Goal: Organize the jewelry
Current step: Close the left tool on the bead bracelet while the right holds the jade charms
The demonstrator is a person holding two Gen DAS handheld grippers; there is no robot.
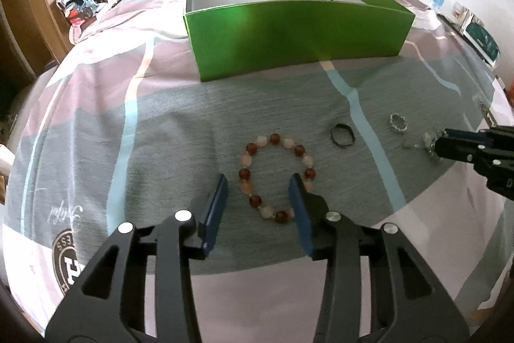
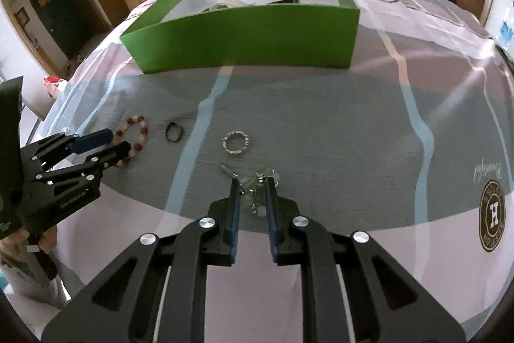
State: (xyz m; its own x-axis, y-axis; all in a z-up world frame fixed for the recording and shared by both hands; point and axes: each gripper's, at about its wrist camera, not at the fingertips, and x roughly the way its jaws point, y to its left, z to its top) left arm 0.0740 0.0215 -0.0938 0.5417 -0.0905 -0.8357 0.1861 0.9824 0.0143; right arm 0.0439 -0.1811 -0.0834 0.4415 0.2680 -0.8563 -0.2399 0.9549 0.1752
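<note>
Left gripper (image 1: 258, 187) fingers spread, straddling the bead bracelet (image 1: 277, 177) on the bedspread (image 1: 160, 118). Right gripper (image 2: 252, 184) fingers half-closed around the pale pendant cluster (image 2: 257, 193), contact unclear. Both pieces look light, floppy; pinch across the strand. Green box (image 1: 298, 34) lies beyond.

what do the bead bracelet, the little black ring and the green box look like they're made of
Bead bracelet: glossy round beads, dark red and pale pink, partly translucent, so probably polished stone or glass; plastic is possible.
Black ring: a thin matte loop with a slightly uneven oval shape, likely rubber or elastic rather than metal.
Green box: thin, flat folded walls with a soft sheen and a white inside, apparently coated cardboard.
</note>
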